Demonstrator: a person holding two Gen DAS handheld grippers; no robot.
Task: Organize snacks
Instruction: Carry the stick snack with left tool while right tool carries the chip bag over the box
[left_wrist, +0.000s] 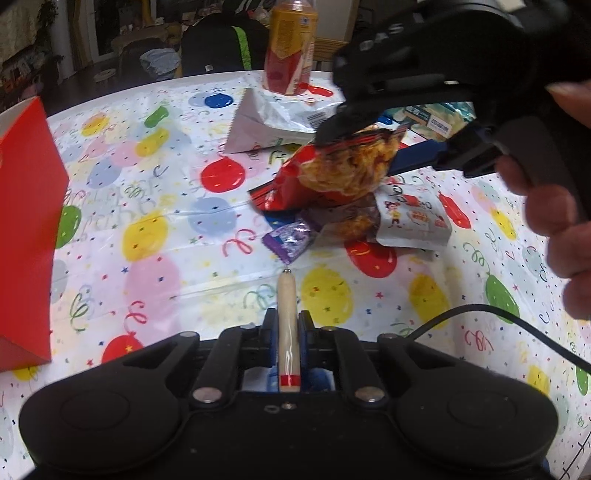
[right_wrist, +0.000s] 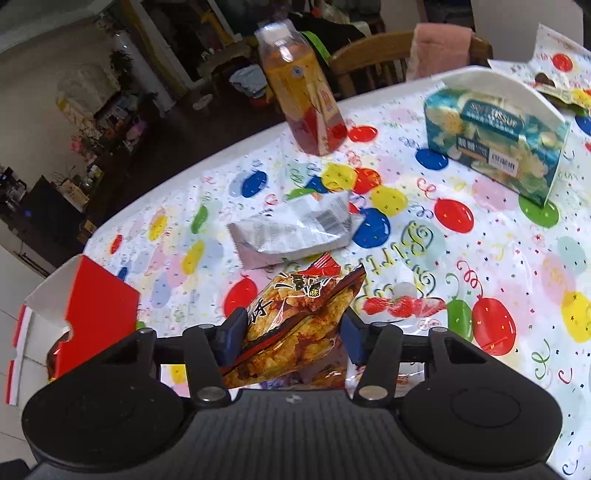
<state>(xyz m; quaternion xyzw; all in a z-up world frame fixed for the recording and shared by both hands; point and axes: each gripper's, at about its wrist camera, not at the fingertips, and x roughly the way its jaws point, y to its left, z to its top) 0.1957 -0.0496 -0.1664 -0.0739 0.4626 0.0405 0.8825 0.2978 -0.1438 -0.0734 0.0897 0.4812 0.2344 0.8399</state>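
My left gripper (left_wrist: 287, 325) is shut on a thin beige sausage stick (left_wrist: 286, 332) that points forward above the balloon tablecloth. My right gripper (right_wrist: 291, 332) is shut on a red snack bag (right_wrist: 295, 321) and holds it in the air; in the left wrist view this bag (left_wrist: 343, 170) hangs above a pile with a white cartoon packet (left_wrist: 413, 218) and a purple packet (left_wrist: 290, 242). A silver packet (right_wrist: 295, 232) lies further back on the table. A red open box (right_wrist: 96, 306) stands at the left, and shows in the left wrist view (left_wrist: 26, 229).
A tall orange drink bottle (right_wrist: 306, 103) stands at the far table edge. A teal tissue box (right_wrist: 495, 136) sits at the back right. A wooden chair (right_wrist: 373, 55) stands behind the table. A black cable (left_wrist: 498, 314) runs across the right side.
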